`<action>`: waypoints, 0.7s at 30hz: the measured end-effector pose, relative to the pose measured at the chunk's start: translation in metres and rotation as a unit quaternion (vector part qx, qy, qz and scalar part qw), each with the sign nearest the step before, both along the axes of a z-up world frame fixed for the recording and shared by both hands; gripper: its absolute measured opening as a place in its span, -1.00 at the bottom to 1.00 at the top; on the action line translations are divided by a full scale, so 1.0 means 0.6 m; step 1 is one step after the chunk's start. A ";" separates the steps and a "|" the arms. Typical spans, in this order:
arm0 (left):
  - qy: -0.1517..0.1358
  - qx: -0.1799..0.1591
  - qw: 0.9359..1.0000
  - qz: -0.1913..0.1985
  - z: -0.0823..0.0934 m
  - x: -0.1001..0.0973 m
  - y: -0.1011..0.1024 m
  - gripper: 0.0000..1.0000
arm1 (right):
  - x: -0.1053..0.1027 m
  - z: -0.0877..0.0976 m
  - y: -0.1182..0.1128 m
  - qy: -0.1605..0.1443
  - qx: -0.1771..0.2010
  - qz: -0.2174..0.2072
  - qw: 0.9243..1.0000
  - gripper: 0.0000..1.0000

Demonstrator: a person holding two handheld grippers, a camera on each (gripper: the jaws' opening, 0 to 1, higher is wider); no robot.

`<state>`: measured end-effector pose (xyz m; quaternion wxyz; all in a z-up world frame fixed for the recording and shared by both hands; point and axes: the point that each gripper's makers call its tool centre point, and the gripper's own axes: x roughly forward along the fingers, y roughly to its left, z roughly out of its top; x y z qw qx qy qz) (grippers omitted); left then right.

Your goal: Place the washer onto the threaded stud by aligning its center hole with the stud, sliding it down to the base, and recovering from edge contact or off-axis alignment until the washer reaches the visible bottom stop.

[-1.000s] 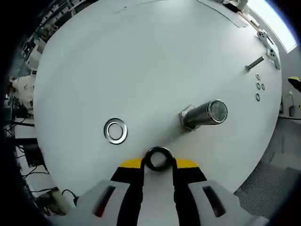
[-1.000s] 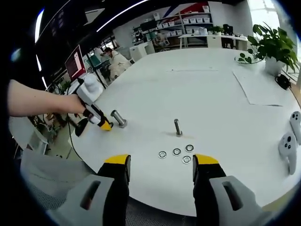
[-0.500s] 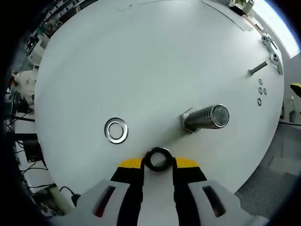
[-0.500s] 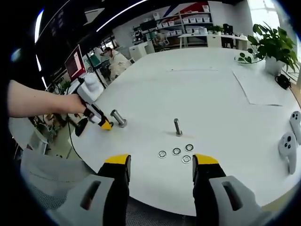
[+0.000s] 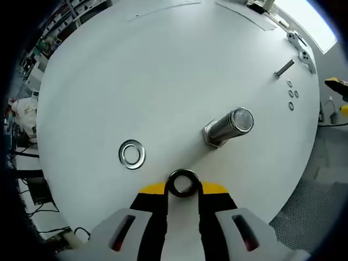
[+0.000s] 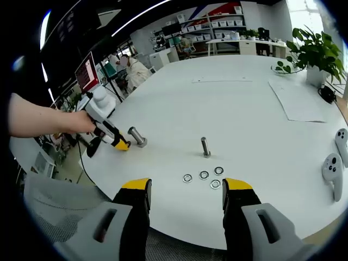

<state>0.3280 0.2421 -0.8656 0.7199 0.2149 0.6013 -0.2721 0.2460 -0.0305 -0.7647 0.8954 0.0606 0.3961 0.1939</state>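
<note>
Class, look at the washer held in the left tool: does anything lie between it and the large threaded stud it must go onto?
Nothing visible does. The washer, held in the left tool, faces bare white table up to the threaded stud. A spare washer lies off to one side, clear of that path.

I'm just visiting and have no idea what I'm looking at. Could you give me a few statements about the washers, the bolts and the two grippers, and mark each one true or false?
1. The left gripper holds a dark washer between its jaws. True.
2. That washer is already on the large threaded stud. False: it is held short of the stud, apart from it.
3. A second, shiny washer lies flat on the white table. True.
4. The right gripper is clamped on the small bolt. False: its jaws stand open, holding nothing.
5. Four small washers lie near the small bolt. True.
</note>
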 end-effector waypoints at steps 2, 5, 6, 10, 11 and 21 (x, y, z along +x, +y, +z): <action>-0.001 0.000 1.000 -0.003 0.001 -0.001 0.001 -0.64 | 0.000 0.000 0.000 0.000 0.000 0.000 1.000 0.10; 0.004 -0.001 1.000 -0.010 0.000 -0.006 0.002 -0.64 | 0.000 0.000 0.000 0.000 0.000 0.000 1.000 0.10; 0.003 -0.001 1.000 -0.014 0.001 -0.008 0.003 -0.64 | 0.000 0.000 0.001 0.001 0.000 0.001 1.000 0.10; -0.001 -0.001 1.000 -0.023 0.003 -0.007 0.010 -0.64 | 0.000 0.000 0.001 0.000 0.001 0.001 1.000 0.10; -0.003 -0.005 1.000 -0.027 0.006 -0.007 0.008 -0.64 | 0.000 0.000 0.001 0.000 0.001 0.001 1.000 0.10; -0.024 -0.027 0.998 -0.056 0.037 0.002 -0.018 -0.63 | 0.000 0.000 0.001 0.002 0.000 0.002 1.000 0.10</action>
